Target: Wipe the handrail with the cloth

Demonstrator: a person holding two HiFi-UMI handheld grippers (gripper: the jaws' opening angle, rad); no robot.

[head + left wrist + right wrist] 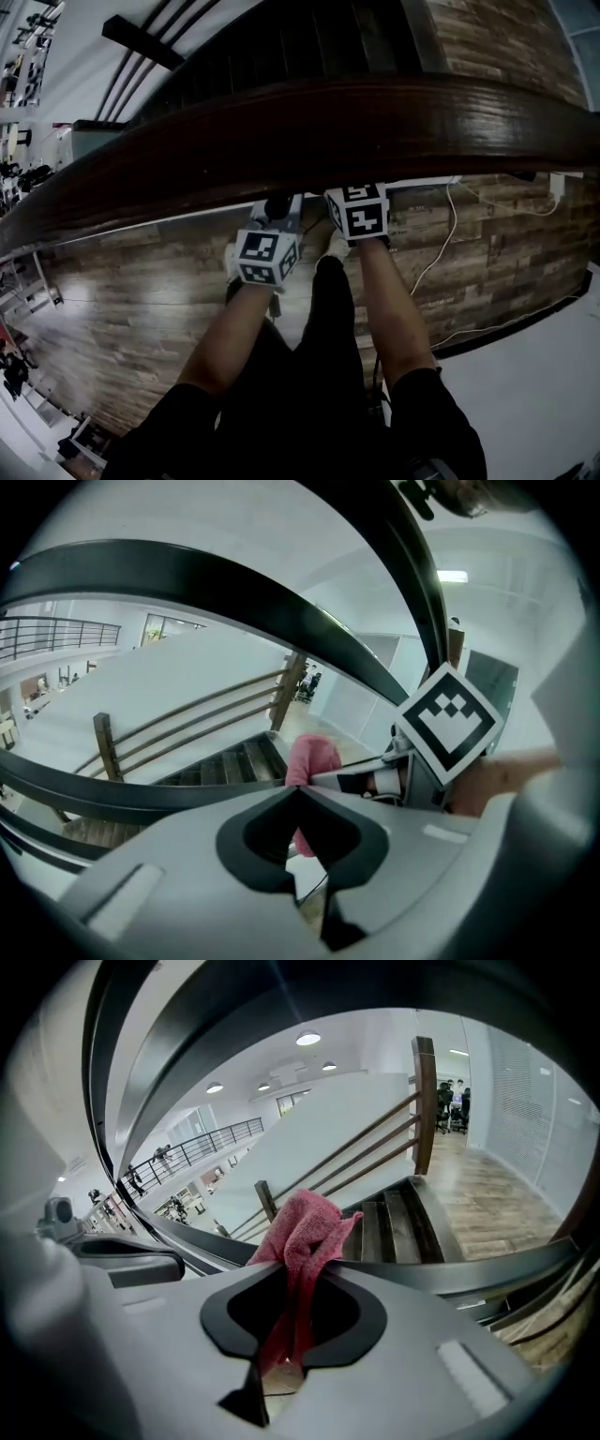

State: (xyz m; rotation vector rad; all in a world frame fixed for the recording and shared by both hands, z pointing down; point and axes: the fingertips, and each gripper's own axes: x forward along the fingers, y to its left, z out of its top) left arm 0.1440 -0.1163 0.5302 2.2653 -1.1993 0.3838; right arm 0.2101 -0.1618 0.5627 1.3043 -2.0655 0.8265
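Handrail (309, 122): broad, dark, glossy wood, sweeping in an arc across the whole head view, above both grippers. Floor (141, 309): brown wood planking on the level below, seen under the rail and bordered by a white surface at the right. Staircase (403, 1222): dark wooden treads going down, flanked by a balustrade with a wooden post (424, 1101) and slanted rails. Forearms: two, bare, reaching forward from dark sleeves, side by side, each ending at a marker cube tucked just below the rail's near edge. Left gripper (298, 789): jaws brought together at their tips, with nothing seen pinched between them; it sits just beside the right gripper, whose marker cube shows to its right. Right gripper (302, 1265): jaws clamped on the cloth (305, 1222). The cloth is pink-red and terry-like. It is bunched in a crumpled tuft above the jaw tips, and a strand trails down through the opening behind them. From the left gripper view the same cloth shows as a pink lump just beyond the left jaw tips, next to the right gripper's jaws. The pictures do not show whether the cloth touches the rail. Cable (441, 244): thin, white, hanging in a loose curve against the planking at the right.
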